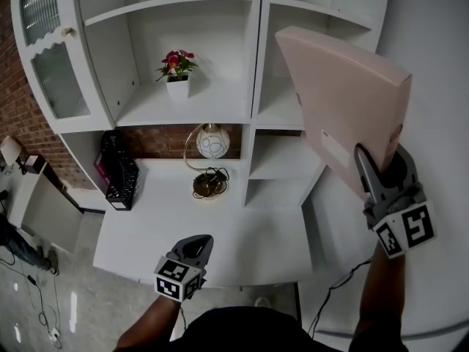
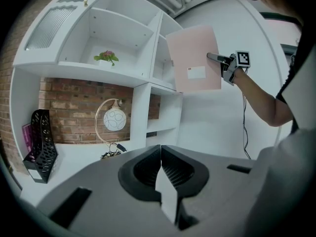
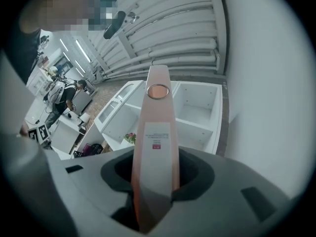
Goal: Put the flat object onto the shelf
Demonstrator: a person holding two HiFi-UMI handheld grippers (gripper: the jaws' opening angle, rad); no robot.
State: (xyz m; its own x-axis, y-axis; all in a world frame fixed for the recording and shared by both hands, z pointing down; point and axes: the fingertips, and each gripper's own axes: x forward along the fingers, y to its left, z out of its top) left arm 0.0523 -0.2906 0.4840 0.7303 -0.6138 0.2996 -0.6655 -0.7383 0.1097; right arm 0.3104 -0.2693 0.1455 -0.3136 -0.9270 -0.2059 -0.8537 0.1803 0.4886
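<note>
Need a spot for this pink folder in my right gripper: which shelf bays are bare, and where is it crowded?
Bare: the right column's bays, across the upright from the flower pot, and the front of the desk. Crowded: the back of the desk, with the lamp, its cable and the black file rack.

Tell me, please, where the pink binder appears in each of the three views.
Head view: pink binder upper right, gripped by the right tool.
Left gripper view: upper centre-right, flat face showing.
Right gripper view: centre, edge-on between the jaws.
Shared landmark: the potted flowers on the shelf.
</note>
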